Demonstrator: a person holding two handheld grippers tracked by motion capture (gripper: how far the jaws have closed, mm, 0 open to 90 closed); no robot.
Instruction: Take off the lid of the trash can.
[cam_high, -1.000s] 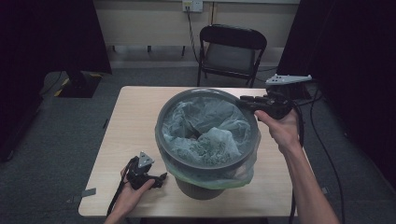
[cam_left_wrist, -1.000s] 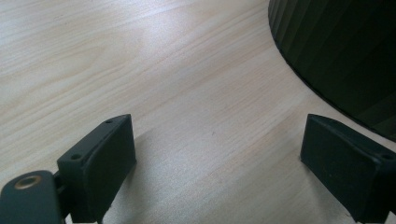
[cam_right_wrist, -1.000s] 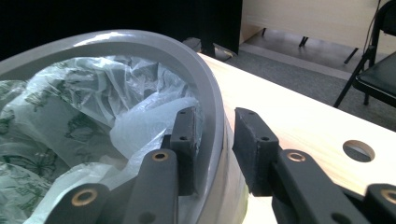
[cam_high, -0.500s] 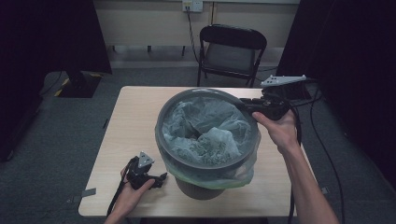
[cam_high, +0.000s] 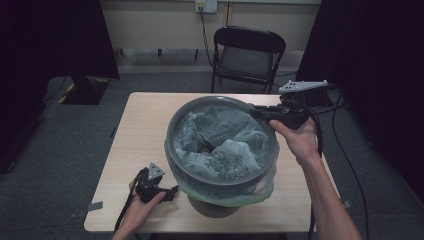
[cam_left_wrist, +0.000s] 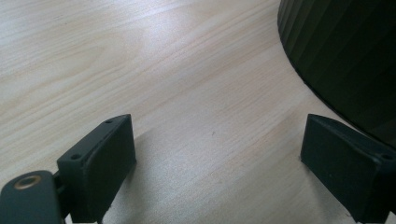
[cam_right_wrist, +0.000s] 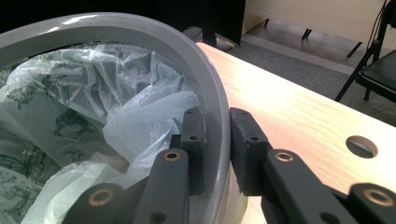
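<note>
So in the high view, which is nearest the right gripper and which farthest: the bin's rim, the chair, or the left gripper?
1. Bin rim: the right gripper has one jaw on each side of it.
2. Chair: behind the table, on the floor.
3. Left gripper: across the bin, at the table's near left edge.

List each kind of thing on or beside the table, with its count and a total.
Grey bin: 1
Plastic bin liner: 1
Handheld gripper: 2, left gripper and right gripper
Folding chair: 1
Wooden table: 1
Total: 6

No legible text or labels anywhere.
</note>
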